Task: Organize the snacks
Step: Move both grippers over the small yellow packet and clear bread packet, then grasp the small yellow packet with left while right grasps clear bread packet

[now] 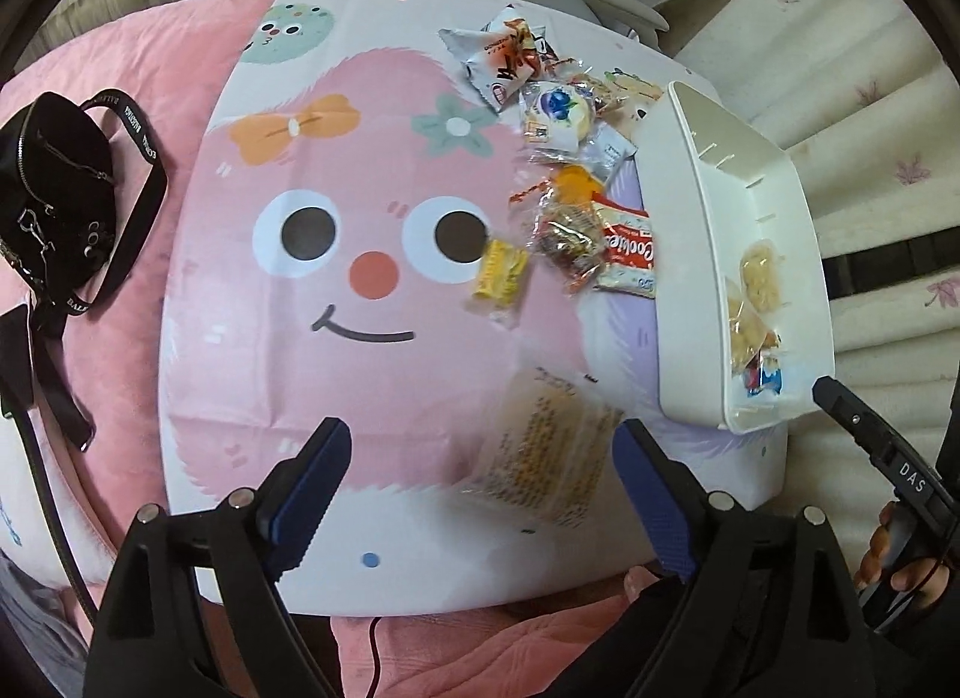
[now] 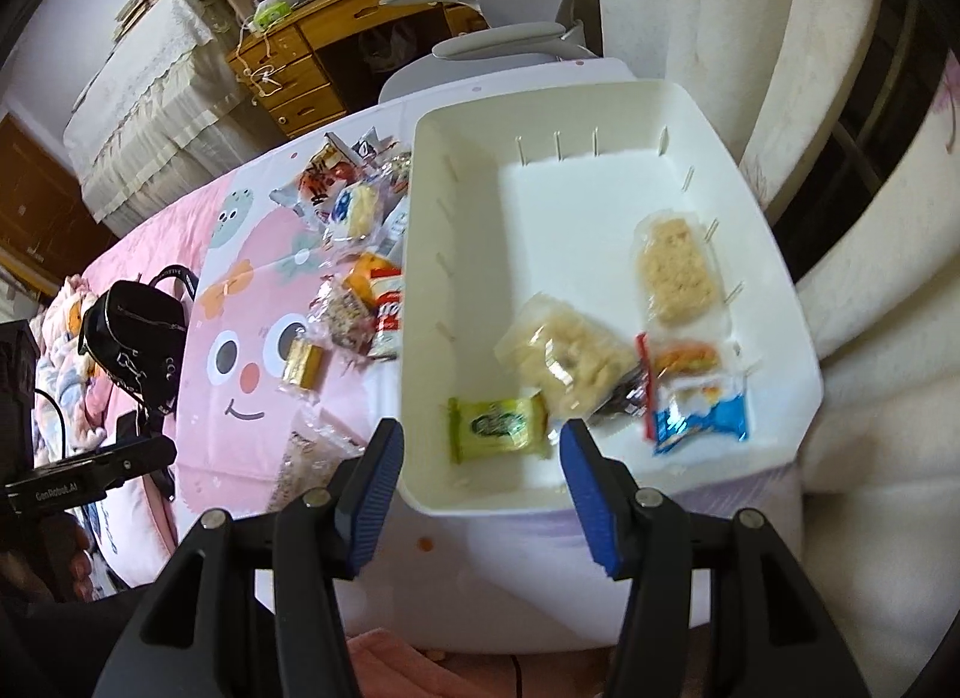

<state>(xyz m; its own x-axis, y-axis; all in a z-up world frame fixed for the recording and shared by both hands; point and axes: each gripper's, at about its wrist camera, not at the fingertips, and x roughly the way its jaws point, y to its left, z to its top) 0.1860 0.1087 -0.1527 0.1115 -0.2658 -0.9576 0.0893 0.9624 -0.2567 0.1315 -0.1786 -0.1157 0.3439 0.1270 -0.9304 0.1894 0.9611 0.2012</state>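
Now Both Tongs Hover Spread Over Snacks And Bin

Far to the left of the left tongs (image 1: pixel 483 494), a black strap bag (image 1: pixel 57 200) lies on the pink bedding (image 1: pixel 120 74). The left tongs point steeply down at a cartoon-face mat (image 1: pixel 372 338), their blue pads spread wide and pinching nothing. A clear-wrapped snack packet (image 1: pixel 543 458), blurred, sits between the pads, close against the right-hand one; whether it touches that pad I cannot tell. Ahead of these tongs and a little to the right, a small yellow packet (image 1: pixel 501 278) lies alone on the mat, and beyond it the loose snack pile (image 1: pixel 564 158) stretches away toward the mat's far edge. Right of the pile stands the white bin (image 1: pixel 708 254), just beside the snacks, with a few packets visible inside.

Seen from the right tongs (image 2: pixel 477 488), the bin's near wall lies directly below the pads. These tongs are partly spread and hold nothing. Inside the bin, just ahead between the pads, lies a green packet (image 2: pixel 498 428); a pale crisp-rice packet (image 2: pixel 564 362) touches it on the right, another rice cake (image 2: pixel 678 266) sits further in, and a blue packet (image 2: pixel 699 419) lies to the right, near the bin's wall.
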